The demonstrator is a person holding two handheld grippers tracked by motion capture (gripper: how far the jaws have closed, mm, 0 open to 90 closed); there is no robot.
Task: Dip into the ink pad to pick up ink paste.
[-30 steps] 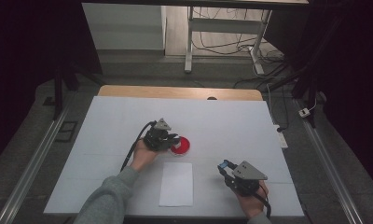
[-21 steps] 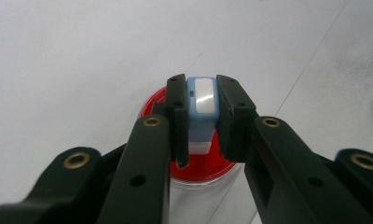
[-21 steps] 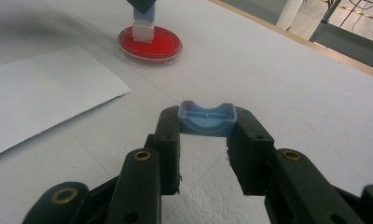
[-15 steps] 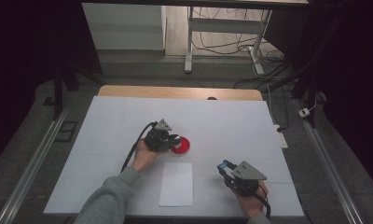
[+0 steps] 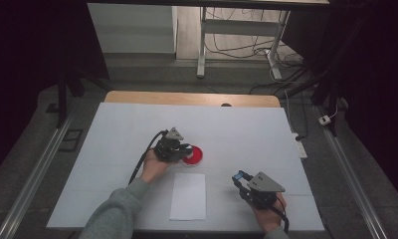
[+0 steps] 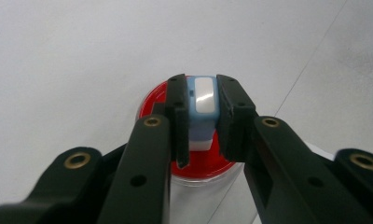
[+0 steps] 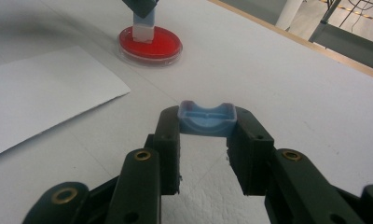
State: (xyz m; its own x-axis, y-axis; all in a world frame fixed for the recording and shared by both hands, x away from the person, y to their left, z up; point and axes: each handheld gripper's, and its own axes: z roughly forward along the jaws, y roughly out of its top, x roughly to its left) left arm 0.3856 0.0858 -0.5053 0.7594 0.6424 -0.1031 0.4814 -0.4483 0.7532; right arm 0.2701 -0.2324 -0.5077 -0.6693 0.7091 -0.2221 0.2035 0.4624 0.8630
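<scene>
Left gripper view has my left gripper (image 6: pixel 202 112) clenched on the blue stamp (image 6: pixel 201 105) over the red ink dish (image 6: pixel 194 163). My right gripper (image 7: pixel 206 128) grasps the blue cap (image 7: pixel 206 119). Pressing off-centre could tip the dish and smear ink onto the paper (image 5: pixel 188 195).
</scene>
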